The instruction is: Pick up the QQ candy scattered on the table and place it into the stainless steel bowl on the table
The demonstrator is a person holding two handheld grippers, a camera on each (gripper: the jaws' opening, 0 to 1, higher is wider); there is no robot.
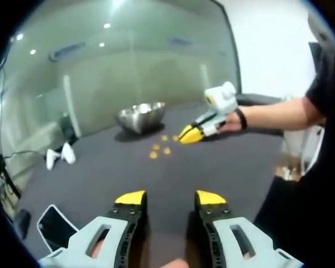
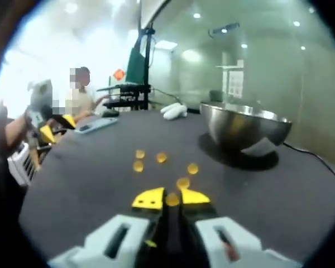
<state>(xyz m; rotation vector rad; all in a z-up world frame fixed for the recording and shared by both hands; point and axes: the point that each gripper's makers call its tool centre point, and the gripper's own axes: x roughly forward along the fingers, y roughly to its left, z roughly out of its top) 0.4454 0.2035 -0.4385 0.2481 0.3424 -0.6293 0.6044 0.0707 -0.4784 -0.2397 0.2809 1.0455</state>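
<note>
Nearest our lens in the right gripper view are the yellow tips of the right gripper (image 2: 171, 199), drawn together on one QQ candy (image 2: 172, 199), a small orange-yellow piece pinched between them low over the dark worktop (image 2: 301, 206). Whether that piece is already lifted clear of the surface we cannot tell. Just beyond the fingers (image 2: 149, 199) lie the loose candies (image 2: 161, 158): one close ahead, one a little to its right, and three farther on toward the middle of the worktop, all apart from one another.

The stainless steel bowl (image 2: 244, 129) stands ahead and to the right of the pinched piece, toward the far right edge of the worktop, with the scattered pieces between it and us on the left. We judge the coming move to be a carry forward and rightward, rising enough to pass the rim; the bowl is round, so no particular approach axis matters.

In the left gripper view the left gripper (image 1: 170, 197) hangs near the close edge of the worktop with its fingers spread wide and nothing between them, well apart from the candies. From there we see the right gripper reaching in beside the pieces, and the bowl beyond it. The right hand is clearly the nearer to both candy and bowl. A white object (image 2: 173, 110) and a flat device (image 2: 95, 125) lie toward the far edge.
</note>
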